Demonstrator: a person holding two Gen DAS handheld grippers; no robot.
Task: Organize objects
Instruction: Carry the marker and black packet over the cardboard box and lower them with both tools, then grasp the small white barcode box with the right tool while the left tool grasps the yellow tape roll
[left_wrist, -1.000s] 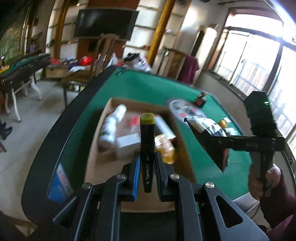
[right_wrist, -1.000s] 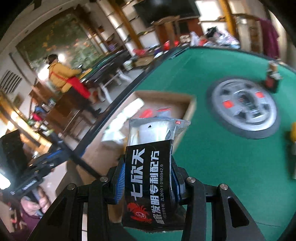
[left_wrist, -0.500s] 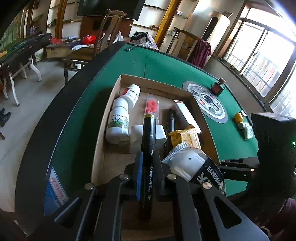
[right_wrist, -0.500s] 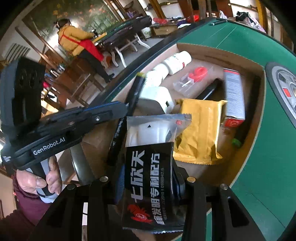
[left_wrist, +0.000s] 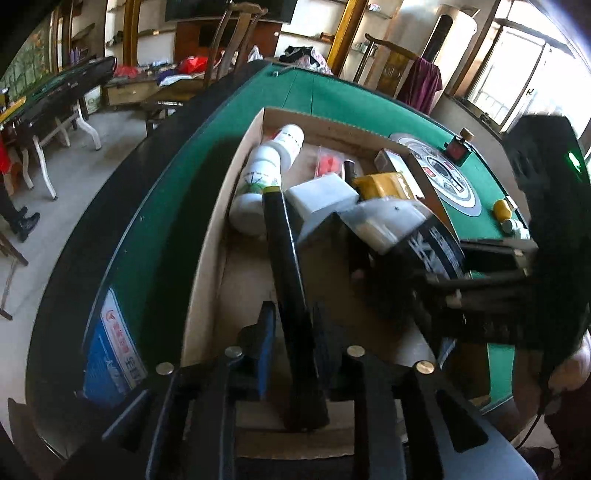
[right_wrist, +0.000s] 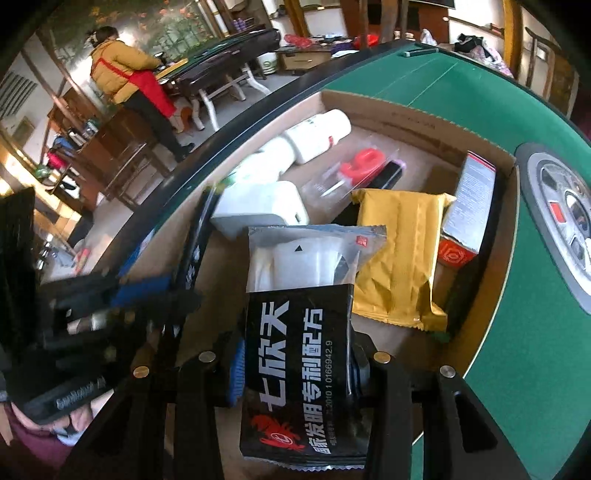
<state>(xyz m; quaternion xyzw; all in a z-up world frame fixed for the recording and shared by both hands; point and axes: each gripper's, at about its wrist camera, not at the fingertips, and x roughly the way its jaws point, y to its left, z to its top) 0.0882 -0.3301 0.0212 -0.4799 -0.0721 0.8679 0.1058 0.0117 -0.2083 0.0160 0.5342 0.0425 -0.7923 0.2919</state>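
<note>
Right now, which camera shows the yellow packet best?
The right wrist view: the yellow packet lies nearly whole in the cardboard box, beside the black-and-clear packet. The left wrist view shows only a small yellow part behind the white box.

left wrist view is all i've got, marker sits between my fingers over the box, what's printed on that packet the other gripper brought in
Observer: The black packet has white Chinese characters and a red crayfish logo; the right gripper is shut on it.
Operator: what's under it
Observer: A yellow packet lies flat in the cardboard box, just right of the black one.
Operator: anyone else around
Observer: A person in a yellow jacket stands by a far table.
</note>
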